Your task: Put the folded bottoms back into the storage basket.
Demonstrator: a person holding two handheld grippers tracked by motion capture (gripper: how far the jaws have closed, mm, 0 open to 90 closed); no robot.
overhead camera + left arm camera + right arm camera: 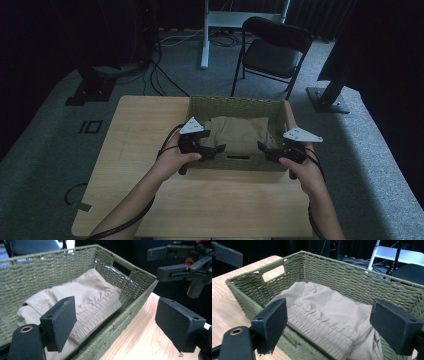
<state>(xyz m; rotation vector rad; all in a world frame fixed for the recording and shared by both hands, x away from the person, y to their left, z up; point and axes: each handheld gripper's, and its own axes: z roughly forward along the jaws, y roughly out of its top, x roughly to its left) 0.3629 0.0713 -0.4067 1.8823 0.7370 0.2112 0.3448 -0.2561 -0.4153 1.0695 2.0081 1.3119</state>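
A green woven basket stands on the wooden table, holding a folded beige garment with a gathered waistband. My left gripper hovers at the basket's near left corner, open, its jaws straddling the near rim with nothing pressed between them. My right gripper is at the near right corner, open too, jaws over the rim and the cloth. In the left gripper view the basket and garment lie ahead, and the right gripper shows at the upper right. The right gripper view looks over the basket at the garment.
A black folding chair and a white stand are on the carpet beyond the table. Cables trail across the floor at the left. The basket has handle slots in its walls. Bare tabletop lies in front of the basket.
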